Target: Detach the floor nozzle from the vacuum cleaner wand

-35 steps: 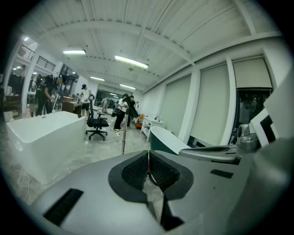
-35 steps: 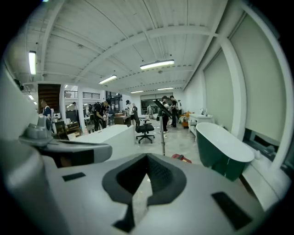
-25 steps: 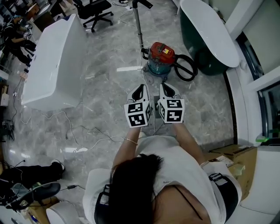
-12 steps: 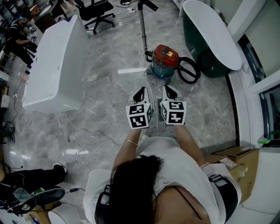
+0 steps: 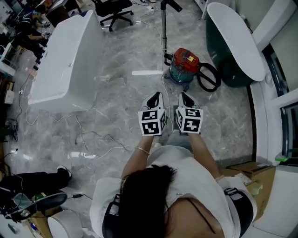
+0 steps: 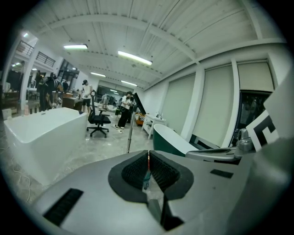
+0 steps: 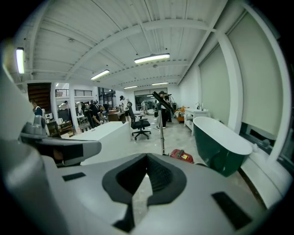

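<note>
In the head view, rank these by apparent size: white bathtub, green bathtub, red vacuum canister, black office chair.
1. white bathtub
2. green bathtub, somewhat smaller in frame
3. red vacuum canister and black office chair: these look about alike. The chair stands farther off and is cut by the top edge, so I won't rank them.

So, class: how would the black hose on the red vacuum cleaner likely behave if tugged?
The black hose lies in a loose loop beside the vacuum cleaner, so it is probably floppy and would straighten first. The floor looks glossy, so the cleaner might then slide toward the pull.
</note>
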Demonstrator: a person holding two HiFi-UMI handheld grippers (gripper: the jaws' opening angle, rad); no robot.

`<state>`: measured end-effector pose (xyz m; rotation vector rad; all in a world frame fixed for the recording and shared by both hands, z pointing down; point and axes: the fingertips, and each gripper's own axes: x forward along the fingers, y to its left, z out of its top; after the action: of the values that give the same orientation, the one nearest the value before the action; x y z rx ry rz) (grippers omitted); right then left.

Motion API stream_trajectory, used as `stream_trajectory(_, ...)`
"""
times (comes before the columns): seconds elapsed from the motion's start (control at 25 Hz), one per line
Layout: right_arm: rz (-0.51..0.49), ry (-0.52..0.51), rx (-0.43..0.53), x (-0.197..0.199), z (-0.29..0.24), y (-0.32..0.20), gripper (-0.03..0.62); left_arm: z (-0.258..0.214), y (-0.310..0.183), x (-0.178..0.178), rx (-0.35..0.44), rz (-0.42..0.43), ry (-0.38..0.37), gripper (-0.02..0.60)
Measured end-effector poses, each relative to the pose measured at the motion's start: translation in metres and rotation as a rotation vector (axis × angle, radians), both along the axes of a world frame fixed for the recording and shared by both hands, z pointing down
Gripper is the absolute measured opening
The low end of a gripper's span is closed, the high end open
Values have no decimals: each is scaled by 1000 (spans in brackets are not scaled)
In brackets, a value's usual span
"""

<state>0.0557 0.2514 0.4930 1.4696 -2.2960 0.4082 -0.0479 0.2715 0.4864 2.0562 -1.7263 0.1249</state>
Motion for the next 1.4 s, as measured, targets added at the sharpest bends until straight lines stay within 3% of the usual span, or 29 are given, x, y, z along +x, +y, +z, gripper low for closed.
stream_trajectory(0.24, 5, -17, 3, 3, -1, -11, 15, -4, -9, 10, 17, 34, -8, 12)
stream_trajectory(0.52, -8, -25, 4, 6, -1, -25, 15, -5, -19, 10, 16, 19, -15, 12)
stream_trajectory(0.72, -27, -9, -14, 11, 4, -34, 15, -5, -24, 16, 24, 4, 68, 12)
stream_trajectory(0.88, -50, -7, -19, 12, 6, -40, 15, -2, -27, 20, 17, -1, 64, 12)
stream_trajectory(1.08, -68, -6, -42, 17, 15, -47, 15, 0, -35, 31, 18, 10, 117, 12)
stream_trajectory(1.4, -71, -21, -56, 31, 19, -73, 15, 16, -61, 47, -53, -2, 72, 12)
